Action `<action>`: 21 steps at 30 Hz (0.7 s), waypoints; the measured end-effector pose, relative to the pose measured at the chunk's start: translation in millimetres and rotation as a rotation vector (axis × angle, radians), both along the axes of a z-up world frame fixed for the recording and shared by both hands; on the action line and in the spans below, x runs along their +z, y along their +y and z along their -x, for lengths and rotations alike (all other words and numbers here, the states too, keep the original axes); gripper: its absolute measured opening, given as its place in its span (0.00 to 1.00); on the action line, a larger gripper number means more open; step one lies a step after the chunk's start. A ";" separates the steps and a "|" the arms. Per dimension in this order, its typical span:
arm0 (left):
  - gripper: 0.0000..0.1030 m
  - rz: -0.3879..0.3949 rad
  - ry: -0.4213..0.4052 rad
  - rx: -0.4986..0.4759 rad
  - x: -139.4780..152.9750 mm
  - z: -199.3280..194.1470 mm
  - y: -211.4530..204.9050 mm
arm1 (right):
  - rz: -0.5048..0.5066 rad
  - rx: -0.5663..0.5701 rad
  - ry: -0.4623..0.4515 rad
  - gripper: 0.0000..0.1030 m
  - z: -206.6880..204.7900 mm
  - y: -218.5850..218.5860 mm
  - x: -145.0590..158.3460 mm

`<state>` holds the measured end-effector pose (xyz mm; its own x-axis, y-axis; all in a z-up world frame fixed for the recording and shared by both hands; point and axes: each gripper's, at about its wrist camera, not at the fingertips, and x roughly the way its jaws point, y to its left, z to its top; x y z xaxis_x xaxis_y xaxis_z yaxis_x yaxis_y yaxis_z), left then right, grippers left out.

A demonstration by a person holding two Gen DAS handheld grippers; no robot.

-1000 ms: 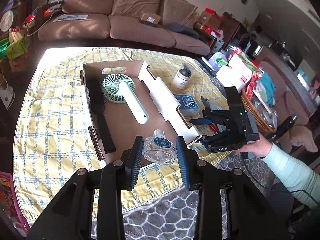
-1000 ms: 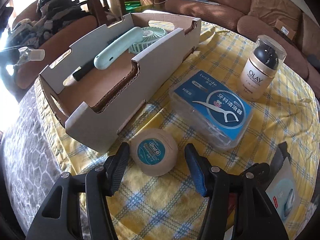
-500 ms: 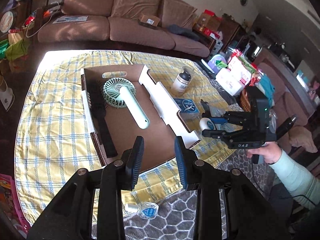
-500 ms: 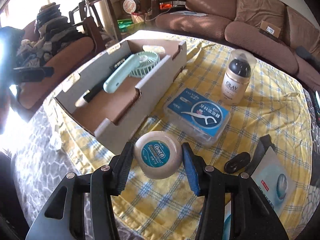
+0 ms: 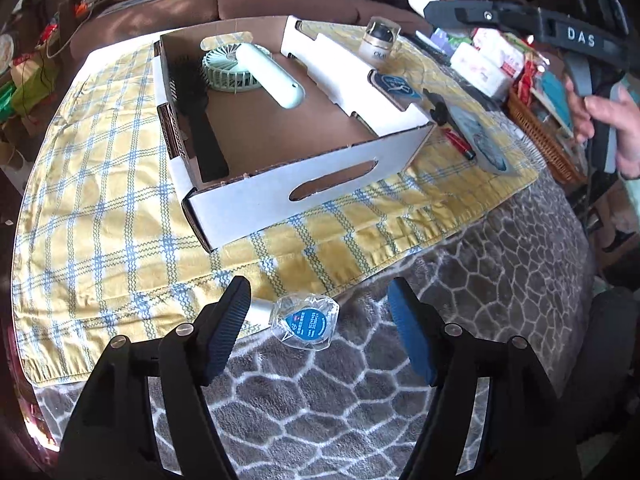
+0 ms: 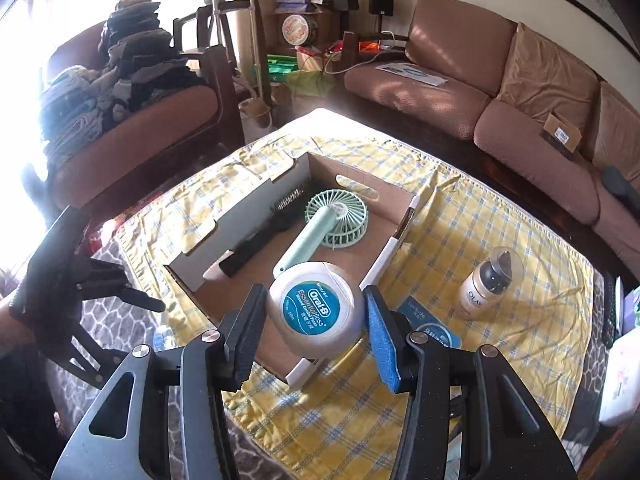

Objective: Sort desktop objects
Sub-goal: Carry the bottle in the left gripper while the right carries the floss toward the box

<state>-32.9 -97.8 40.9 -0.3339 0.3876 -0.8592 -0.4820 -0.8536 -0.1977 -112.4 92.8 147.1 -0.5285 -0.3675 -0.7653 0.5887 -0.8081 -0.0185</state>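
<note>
Yellow plaid tablecloth (image 5: 100,216) spread over most of the table, grey patterned cover (image 5: 460,300) showing at the near edge. Open cardboard box (image 5: 312,184) standing on the cloth, holding a mint handheld fan (image 5: 256,72) beside a black hairbrush (image 5: 196,120) along the left wall. Olay bottle (image 6: 486,284) upright on the cloth right of the box, blue floss-pick pack (image 6: 434,330) just in front of it.

Left gripper (image 5: 316,320) low over the near edge, jaws spread wide and empty. Between the pads, lying on its side where cloth meets grey cover: small clear bottle (image 5: 306,322) with blue label, touching neither pad.

Right gripper (image 6: 316,320) raised above the box's near end, clamped on a round Oral-B floss container (image 6: 314,308), label up, a pad pressed against each side.
</note>
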 end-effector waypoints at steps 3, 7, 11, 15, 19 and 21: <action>0.71 0.061 0.021 -0.018 -9.5 -0.6 2.9 | 0.002 0.007 -0.008 0.49 -3.3 -2.3 -4.8; 0.70 0.028 -0.018 0.014 -15.2 0.7 -7.3 | 0.004 0.009 -0.038 0.49 -6.3 -5.4 -15.4; 0.78 0.012 0.045 0.006 1.2 -4.8 -11.8 | 0.009 0.021 -0.061 0.49 -9.5 -8.3 -24.7; 0.79 0.018 -0.006 -0.025 -13.8 4.0 -9.8 | 0.013 0.024 -0.075 0.49 -11.4 -10.5 -28.2; 0.73 0.018 0.007 -0.037 -19.0 5.7 -7.3 | 0.017 0.023 -0.074 0.49 -12.8 -9.4 -25.3; 0.52 0.008 0.017 -0.034 -18.5 7.2 -8.6 | 0.018 0.017 -0.071 0.49 -12.5 -8.0 -23.5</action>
<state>-40.1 -106.4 22.4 -0.3356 0.3922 -0.8565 -0.5138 -0.8383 -0.1825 -99.9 84.8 123.6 -0.4667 -0.3904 -0.7936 0.6017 -0.7978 0.0385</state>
